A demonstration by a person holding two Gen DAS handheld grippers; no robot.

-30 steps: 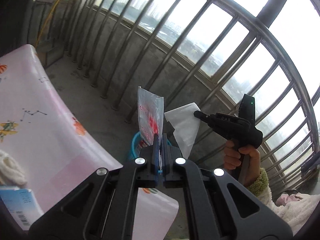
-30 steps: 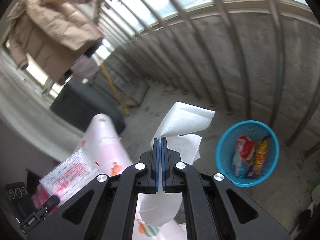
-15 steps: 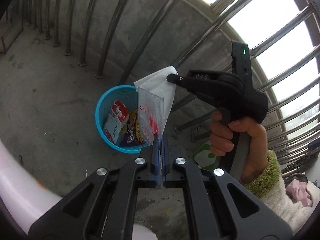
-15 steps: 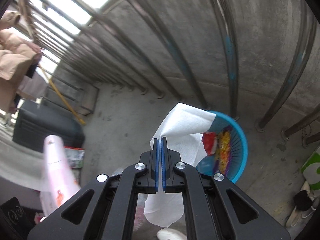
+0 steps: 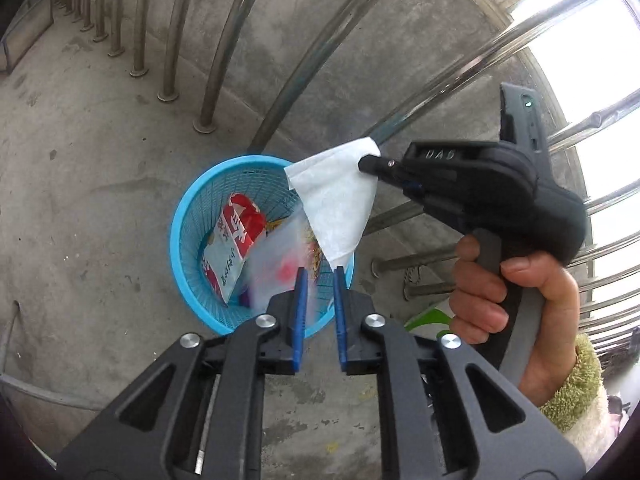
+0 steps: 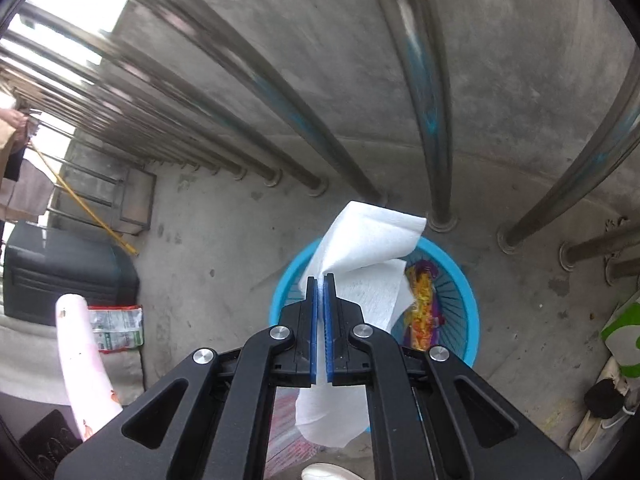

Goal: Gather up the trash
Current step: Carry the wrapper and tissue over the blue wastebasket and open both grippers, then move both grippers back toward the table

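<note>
A blue mesh basket (image 5: 188, 216) stands on the concrete floor by the railing, with a red and white wrapper (image 5: 236, 240) inside. My left gripper (image 5: 318, 276) hovers just above its near rim with the jaws opening. The clear packet with red print (image 5: 276, 268) is blurred, free of the pads and dropping into the basket. My right gripper (image 5: 370, 162), held by a hand (image 5: 500, 300), is shut on a white tissue (image 5: 336, 204) over the basket. In the right wrist view the right gripper (image 6: 319, 280) pinches the tissue (image 6: 372, 240) above the basket (image 6: 468, 300).
Steel railing bars (image 5: 224, 48) rise from the floor just behind the basket. A pink tablecloth edge (image 6: 76, 360), a dark box (image 6: 60, 272) and a printed wrapper (image 6: 116, 326) lie to the left. A green and white bag (image 6: 624, 332) and shoes (image 6: 600, 400) sit at the right.
Both grippers swung away from the pink table and came down over the blue basket. The left jaws parted and let go of the clear packet. The right still holds the tissue.
</note>
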